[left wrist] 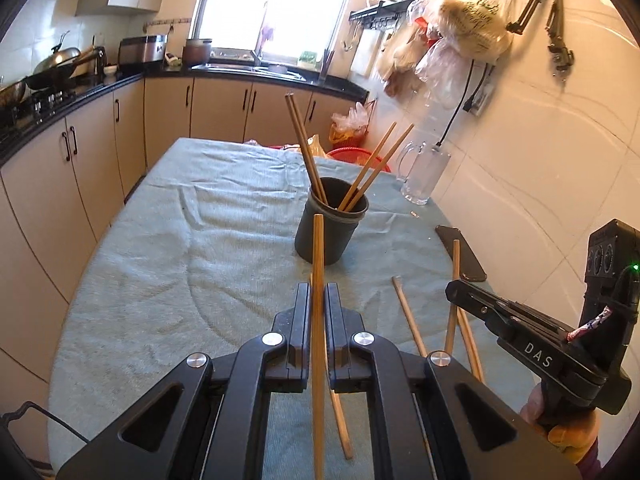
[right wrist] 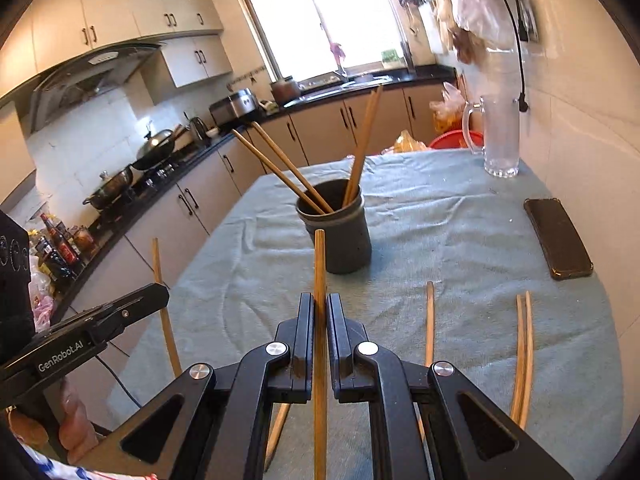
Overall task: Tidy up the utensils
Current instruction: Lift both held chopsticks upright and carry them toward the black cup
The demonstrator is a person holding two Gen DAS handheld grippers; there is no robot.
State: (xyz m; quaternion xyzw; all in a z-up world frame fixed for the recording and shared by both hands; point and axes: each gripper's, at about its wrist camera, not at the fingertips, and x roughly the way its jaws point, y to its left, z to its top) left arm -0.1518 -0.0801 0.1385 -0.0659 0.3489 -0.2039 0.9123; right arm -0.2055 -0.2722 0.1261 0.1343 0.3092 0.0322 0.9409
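Observation:
A dark round holder (left wrist: 330,222) stands mid-table on the green cloth, with several chopsticks leaning in it; it also shows in the right wrist view (right wrist: 340,232). My left gripper (left wrist: 318,292) is shut on a wooden chopstick (left wrist: 318,264) that points up toward the holder. My right gripper (right wrist: 319,302) is shut on another wooden chopstick (right wrist: 319,264), held upright just short of the holder. Loose chopsticks (left wrist: 408,314) lie on the cloth near the front right; they also show in the right wrist view (right wrist: 524,352). The right gripper shows at the right of the left wrist view (left wrist: 460,292).
A black phone (right wrist: 558,238) lies on the cloth at the right. A glass pitcher (right wrist: 500,136) stands at the far right corner by the tiled wall. Kitchen cabinets and a stove counter (left wrist: 60,100) run along the left. A red basin (left wrist: 352,156) sits beyond the table.

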